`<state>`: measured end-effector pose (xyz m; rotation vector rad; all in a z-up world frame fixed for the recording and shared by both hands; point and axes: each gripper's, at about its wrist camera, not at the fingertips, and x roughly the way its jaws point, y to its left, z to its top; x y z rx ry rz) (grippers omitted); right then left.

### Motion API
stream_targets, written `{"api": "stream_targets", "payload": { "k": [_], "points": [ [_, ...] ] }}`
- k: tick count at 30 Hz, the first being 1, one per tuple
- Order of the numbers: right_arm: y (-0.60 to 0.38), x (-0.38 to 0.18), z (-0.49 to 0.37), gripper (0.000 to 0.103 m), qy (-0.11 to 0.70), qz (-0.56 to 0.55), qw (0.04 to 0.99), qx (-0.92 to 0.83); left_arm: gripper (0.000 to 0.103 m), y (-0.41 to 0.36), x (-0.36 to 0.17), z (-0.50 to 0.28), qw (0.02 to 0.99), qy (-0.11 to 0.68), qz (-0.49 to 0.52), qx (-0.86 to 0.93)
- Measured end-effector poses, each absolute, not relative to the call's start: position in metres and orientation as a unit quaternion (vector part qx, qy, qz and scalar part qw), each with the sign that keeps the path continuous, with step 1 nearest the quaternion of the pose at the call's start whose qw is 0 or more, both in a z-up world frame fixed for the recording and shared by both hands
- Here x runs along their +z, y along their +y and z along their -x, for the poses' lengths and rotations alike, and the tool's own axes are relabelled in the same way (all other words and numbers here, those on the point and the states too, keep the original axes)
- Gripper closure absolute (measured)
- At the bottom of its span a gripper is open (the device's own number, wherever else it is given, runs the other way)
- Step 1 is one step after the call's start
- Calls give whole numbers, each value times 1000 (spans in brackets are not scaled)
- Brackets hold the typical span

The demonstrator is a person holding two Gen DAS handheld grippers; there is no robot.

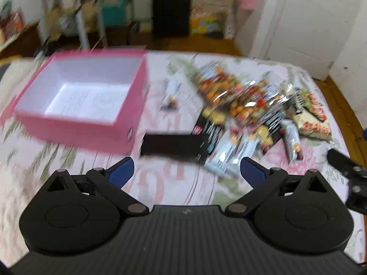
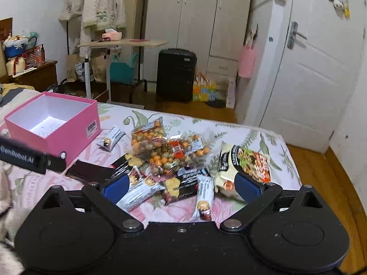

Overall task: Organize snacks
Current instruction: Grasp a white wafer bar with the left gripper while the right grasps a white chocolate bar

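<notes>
Two grippers hang over a bed, each spread wide with nothing between its blue pads — the left gripper (image 1: 187, 171) nearer the box side, the right gripper (image 2: 181, 184) above the snack pile. Under them lies a floral bedspread (image 2: 270, 144) in pink, green and white, with faded lettering showing in the left wrist view, which is blurred.

Nearest the right gripper lie silver snack bars (image 2: 203, 197), a dark biscuit packet (image 2: 183, 183) and a pale noodle packet (image 2: 243, 167), the last just beside its right pad. A flat black pouch (image 2: 89, 171) rests on the bedspread between the pile and the box. Beyond these sit two clear bags of orange and green coated nuts (image 2: 165, 149), touching each other, and one small bar (image 2: 112, 137) lying apart toward the box.

A pink box (image 2: 57, 123), open and white inside, stands at the left of the bedspread with a barcode label on its side; it holds no snacks.

Past the bed edge comes a wood floor (image 2: 201, 110), then a black suitcase (image 2: 175, 75), a side table (image 2: 121, 43), a pale wardrobe (image 2: 197, 11) and a white door (image 2: 321, 57) on the right.
</notes>
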<state>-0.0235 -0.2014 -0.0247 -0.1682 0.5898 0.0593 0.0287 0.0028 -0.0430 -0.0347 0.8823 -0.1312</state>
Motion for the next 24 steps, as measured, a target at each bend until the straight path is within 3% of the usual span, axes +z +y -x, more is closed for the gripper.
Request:
{"api": "stream_targets", "payload": {
  "k": [5, 7, 9, 15, 16, 18, 19, 21, 24],
  "points": [
    [-222, -55, -4, 3, 308, 59, 949, 35, 5, -30, -64, -54, 904, 408, -3, -127],
    [-241, -70, -21, 5, 339, 10, 939, 50, 17, -49, -79, -63, 903, 404, -31, -146],
    [-262, -86, -35, 13, 361, -51, 929, 62, 25, -66, -94, -70, 896, 404, -65, -172],
    [-294, -130, -63, 23, 386, -118, 912, 70, 28, -94, -142, -89, 871, 430, -81, -222],
    [-296, -137, -67, 24, 390, -124, 910, 68, 34, -96, -148, -92, 870, 435, -83, -217],
    [-298, -148, -72, 32, 395, -126, 908, 66, 36, -100, -157, -95, 873, 429, -97, -210],
    [-298, -154, -75, 34, 398, -126, 907, 64, 44, -103, -159, -93, 879, 413, -114, -207],
    [-295, -158, -77, 41, 392, -117, 910, 68, 48, -109, -162, -91, 882, 398, -147, -205],
    [-287, -153, -76, 69, 386, -91, 916, 59, 56, -111, -160, -85, 880, 395, -167, -203]
  ]
}}
